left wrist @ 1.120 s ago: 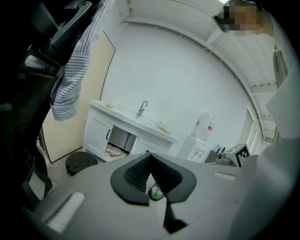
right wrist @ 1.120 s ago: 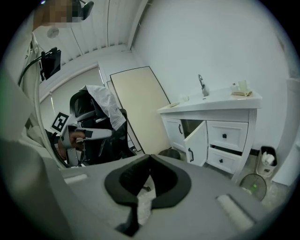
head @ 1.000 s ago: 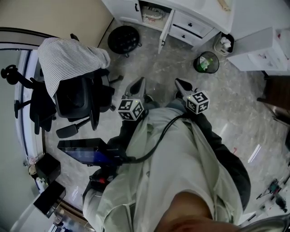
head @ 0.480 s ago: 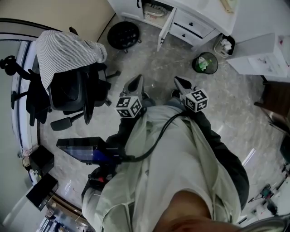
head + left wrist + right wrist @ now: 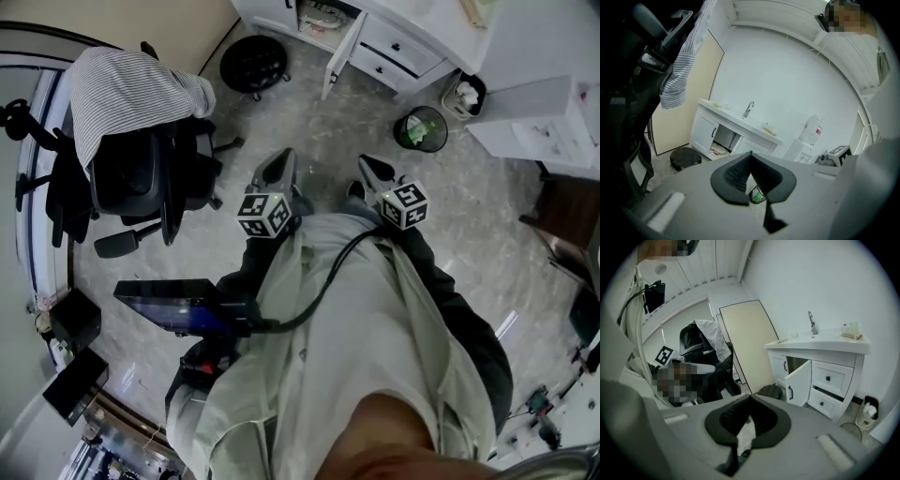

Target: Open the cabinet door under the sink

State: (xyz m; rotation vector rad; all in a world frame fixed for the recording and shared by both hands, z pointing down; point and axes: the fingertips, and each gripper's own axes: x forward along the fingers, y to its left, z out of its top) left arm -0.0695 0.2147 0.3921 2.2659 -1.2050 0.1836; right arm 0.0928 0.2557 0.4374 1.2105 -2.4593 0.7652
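The white sink cabinet (image 5: 375, 37) stands at the top of the head view, and its door (image 5: 339, 54) under the sink hangs open toward the room. In the right gripper view that door (image 5: 799, 383) swings out beside the dark opening, below the faucet (image 5: 812, 322). In the left gripper view the opening (image 5: 723, 138) shows items inside. My left gripper (image 5: 281, 167) and right gripper (image 5: 373, 169) are held in front of the person's body, well short of the cabinet. Both are shut with nothing between the jaws, as seen in the left gripper (image 5: 750, 154) and right gripper (image 5: 750, 397) views.
An office chair (image 5: 141, 159) draped with a striped cloth (image 5: 131, 89) stands at the left. A black round stool (image 5: 253, 64) sits by the cabinet. A waste bin (image 5: 420, 128) with a green liner stands at the right. A lower drawer (image 5: 832, 404) is pulled out slightly. A dark tablet (image 5: 169, 307) lies beside the person.
The cabinet, stool and chair have slid toward the top and left of the head view. Both grippers stay shut in front of the body.
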